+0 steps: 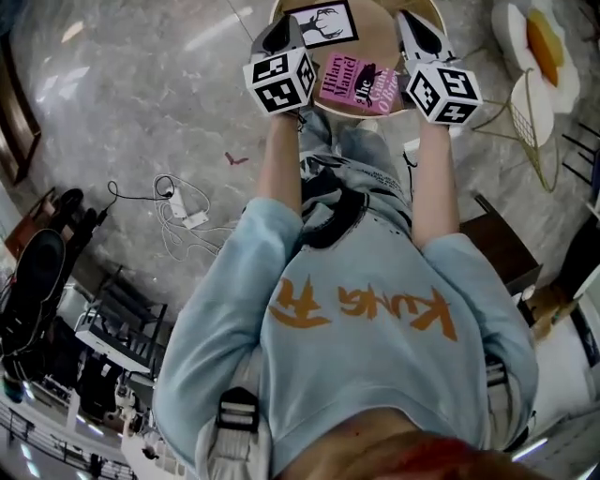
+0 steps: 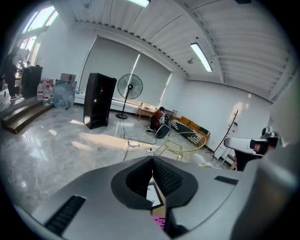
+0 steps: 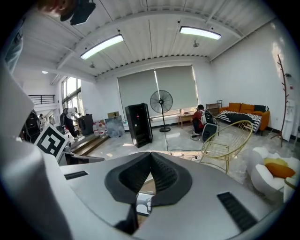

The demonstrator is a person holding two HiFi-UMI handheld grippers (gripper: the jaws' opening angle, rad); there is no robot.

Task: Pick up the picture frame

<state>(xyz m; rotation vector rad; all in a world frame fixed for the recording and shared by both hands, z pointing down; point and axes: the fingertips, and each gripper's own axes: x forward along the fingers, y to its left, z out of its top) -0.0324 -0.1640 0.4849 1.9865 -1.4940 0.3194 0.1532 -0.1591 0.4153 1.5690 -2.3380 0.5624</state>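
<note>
The picture frame (image 1: 320,22), black with a deer silhouette on white, lies flat on the round wooden table (image 1: 386,108) at the top of the head view. A pink book (image 1: 356,83) lies just in front of it. My left gripper (image 1: 280,28) hovers at the frame's left edge, jaws shut and empty. My right gripper (image 1: 413,24) hangs over the table's right side, also shut and empty. In the left gripper view a corner of the frame (image 2: 154,194) and the book (image 2: 160,222) peek out below the shut gripper (image 2: 152,162). The right gripper (image 3: 150,157) shows only a sliver of the frame (image 3: 143,204).
White cables and a power strip (image 1: 184,210) lie on the marble floor at left. A gold wire chair (image 1: 527,117) and a white flower-shaped seat (image 1: 541,37) stand right of the table. A dark low stand (image 1: 506,246) sits by the person's right side.
</note>
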